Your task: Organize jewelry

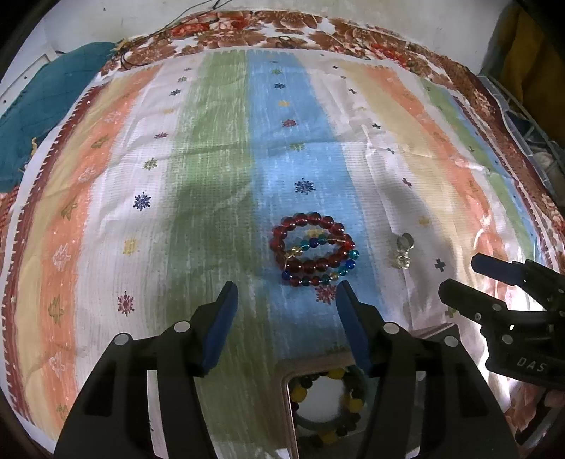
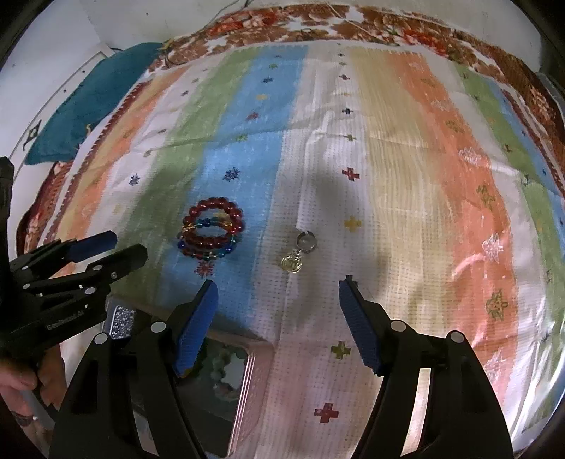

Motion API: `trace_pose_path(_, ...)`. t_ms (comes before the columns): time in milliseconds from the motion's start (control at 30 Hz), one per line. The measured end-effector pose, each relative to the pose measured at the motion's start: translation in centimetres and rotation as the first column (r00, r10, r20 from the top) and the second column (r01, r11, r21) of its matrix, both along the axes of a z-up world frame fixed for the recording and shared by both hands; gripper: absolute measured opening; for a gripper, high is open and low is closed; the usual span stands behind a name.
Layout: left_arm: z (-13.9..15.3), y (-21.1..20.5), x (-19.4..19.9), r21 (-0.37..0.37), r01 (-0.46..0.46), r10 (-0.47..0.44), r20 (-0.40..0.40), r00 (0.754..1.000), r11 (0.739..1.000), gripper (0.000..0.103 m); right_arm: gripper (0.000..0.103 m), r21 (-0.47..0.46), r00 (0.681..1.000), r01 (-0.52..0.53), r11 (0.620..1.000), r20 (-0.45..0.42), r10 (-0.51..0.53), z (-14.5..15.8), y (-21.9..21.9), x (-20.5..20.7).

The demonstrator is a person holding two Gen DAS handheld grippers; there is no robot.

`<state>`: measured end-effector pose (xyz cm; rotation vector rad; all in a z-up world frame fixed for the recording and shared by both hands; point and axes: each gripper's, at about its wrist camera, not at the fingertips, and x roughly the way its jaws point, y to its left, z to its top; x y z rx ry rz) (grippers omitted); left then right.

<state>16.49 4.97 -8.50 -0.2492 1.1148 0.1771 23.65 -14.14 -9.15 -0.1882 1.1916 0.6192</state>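
Note:
A red bead bracelet (image 1: 310, 243) lies stacked on a multicoloured bead bracelet (image 1: 319, 277) on the striped cloth, just ahead of my open, empty left gripper (image 1: 286, 293). Both show in the right wrist view (image 2: 212, 229). A small silver and gold ring cluster (image 1: 402, 252) lies to their right, just ahead of my open, empty right gripper (image 2: 277, 287). A pink jewelry box (image 2: 247, 381) sits under the grippers with beaded bracelets (image 1: 332, 399) inside.
The striped cloth (image 1: 212, 159) covers a floral bedspread (image 1: 282, 31). A teal cushion (image 1: 39, 116) lies at the far left. The right gripper shows at the right of the left wrist view (image 1: 459, 279); the left gripper shows at the left of the right wrist view (image 2: 127, 247).

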Motion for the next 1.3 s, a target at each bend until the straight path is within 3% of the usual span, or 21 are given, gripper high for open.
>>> trace_pose_path(367, -0.7, 0.4, 0.9, -0.011, 0.012, -0.012, -0.007, 1.000, 1.000, 0.058, 0.071, 0.033, 0.998, 0.007, 0.999, -0.059, -0.005, -1.4, 0.3, 1.5)
trace_pose_path(633, -1.7, 1.0, 1.7, -0.023, 0.015, -0.016, -0.021, 1.000, 1.000, 0.058, 0.071, 0.007, 0.999, 0.000, 1.000, -0.054, 0.000, -2.1, 0.9, 2.1)
trace_pose_path(867, -2.3, 1.7, 2.7, 0.015, -0.006, 0.007, -0.026, 1.000, 1.000, 0.057, 0.071, -0.013, 0.999, -0.002, 1.000, -0.054, 0.001, -3.0, 1.4, 2.9)
trace_pose_path(1067, -3.3, 1.9, 3.8, -0.012, 0.022, -0.022, -0.053, 0.998, 1.000, 0.056, 0.071, -0.002, 0.999, 0.005, 1.000, -0.049, -0.005, -3.1, 1.7, 3.4)
trace_pose_path(1300, -4.3, 1.8, 4.4, 0.010, 0.044, -0.043, -0.075, 0.996, 0.999, 0.045, 0.071, 0.023, 0.992, 0.022, 0.999, -0.125, -0.019, -4.9, 1.4, 4.2)
